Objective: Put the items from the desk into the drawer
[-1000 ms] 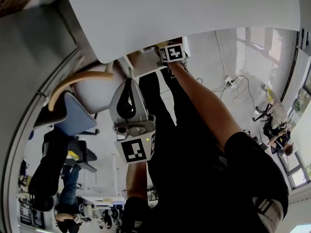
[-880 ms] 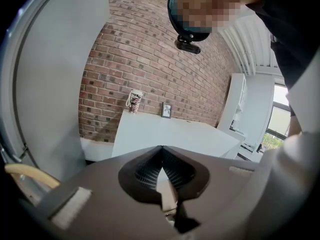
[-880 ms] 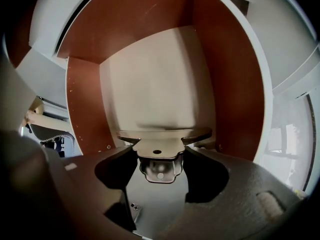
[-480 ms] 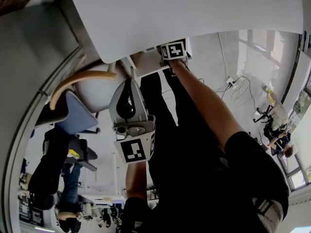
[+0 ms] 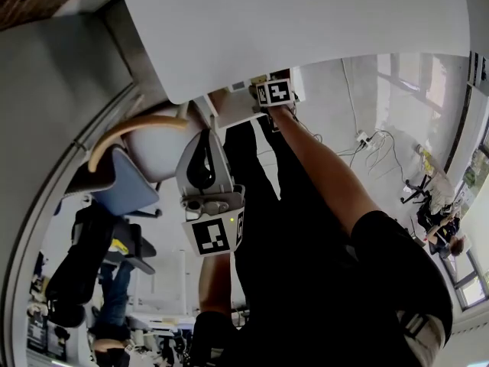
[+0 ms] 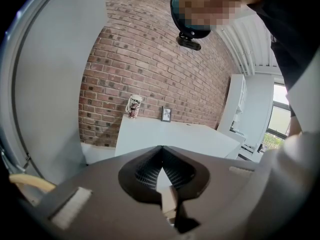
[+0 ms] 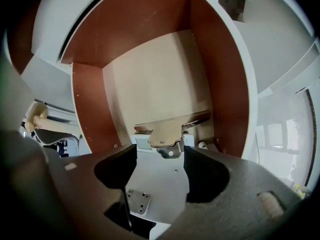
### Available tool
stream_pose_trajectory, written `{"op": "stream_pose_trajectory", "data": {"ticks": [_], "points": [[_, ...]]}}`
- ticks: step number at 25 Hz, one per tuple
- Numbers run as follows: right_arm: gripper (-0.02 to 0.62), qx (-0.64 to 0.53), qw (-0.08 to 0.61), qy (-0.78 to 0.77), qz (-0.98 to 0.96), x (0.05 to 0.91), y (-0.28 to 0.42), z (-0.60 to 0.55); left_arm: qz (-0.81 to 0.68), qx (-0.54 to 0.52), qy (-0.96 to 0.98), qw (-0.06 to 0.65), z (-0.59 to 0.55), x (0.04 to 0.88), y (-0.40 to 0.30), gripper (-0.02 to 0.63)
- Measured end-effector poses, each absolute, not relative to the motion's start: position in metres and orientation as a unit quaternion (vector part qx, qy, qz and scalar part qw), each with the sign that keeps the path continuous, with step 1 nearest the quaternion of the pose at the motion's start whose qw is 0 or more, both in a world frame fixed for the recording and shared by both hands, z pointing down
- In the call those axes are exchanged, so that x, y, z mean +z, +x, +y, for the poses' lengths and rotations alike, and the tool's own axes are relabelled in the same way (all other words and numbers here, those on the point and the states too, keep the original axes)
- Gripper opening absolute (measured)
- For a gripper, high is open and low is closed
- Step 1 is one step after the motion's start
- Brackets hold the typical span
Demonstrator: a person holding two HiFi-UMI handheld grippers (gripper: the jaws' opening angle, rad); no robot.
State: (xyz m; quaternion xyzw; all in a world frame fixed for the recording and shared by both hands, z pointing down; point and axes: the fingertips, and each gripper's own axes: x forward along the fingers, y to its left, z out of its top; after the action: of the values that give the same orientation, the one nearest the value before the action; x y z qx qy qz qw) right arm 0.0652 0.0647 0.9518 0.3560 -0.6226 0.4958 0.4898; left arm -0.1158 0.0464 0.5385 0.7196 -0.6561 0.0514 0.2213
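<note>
In the head view my right gripper (image 5: 273, 92) reaches under the white desk's (image 5: 306, 21) front edge, at the drawer unit (image 5: 233, 104). The right gripper view looks into a cavity with brown side walls (image 7: 235, 84) and a pale back panel (image 7: 160, 79). Its jaws stand apart, and a white panel (image 7: 160, 176) and a metal bracket (image 7: 170, 131) show between and just beyond them. My left gripper (image 5: 206, 167) hangs lower, in front of the person's dark trousers. In its own view the left gripper (image 6: 162, 151) is shut, holds nothing, and points toward a brick wall.
A chair with a curved wooden armrest (image 5: 137, 125) and a grey-blue seat (image 5: 126, 189) stands left of the drawer unit. Cables and a power strip (image 5: 359, 132) lie on the floor at right. A far white desk (image 6: 170, 136) carries a cup (image 6: 133, 106) and a small frame (image 6: 166, 114).
My right gripper has crept slightly right along the desk's underside, and the head view has shifted a little. The left gripper has barely moved.
</note>
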Motion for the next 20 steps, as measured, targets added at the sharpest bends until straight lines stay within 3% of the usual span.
{"op": "stream_pose_trajectory", "data": {"ticks": [4, 8, 20], "points": [[0.296, 0.485, 0.485, 0.354, -0.636, 0.930, 0.064, 0.062, -0.658, 0.045, 0.721, 0.213, 0.044, 0.522, -0.115, 0.015], [0.246, 0.495, 0.465, 0.352, -0.644, 0.905, 0.065, 0.063, -0.662, 0.037, 0.721, 0.204, 0.040, 0.503, -0.114, 0.015], [0.005, 0.476, 0.445, 0.321, -0.687, 0.827, 0.063, 0.034, -0.675, 0.020, 0.717, 0.172, 0.034, 0.449, -0.112, 0.015]]}}
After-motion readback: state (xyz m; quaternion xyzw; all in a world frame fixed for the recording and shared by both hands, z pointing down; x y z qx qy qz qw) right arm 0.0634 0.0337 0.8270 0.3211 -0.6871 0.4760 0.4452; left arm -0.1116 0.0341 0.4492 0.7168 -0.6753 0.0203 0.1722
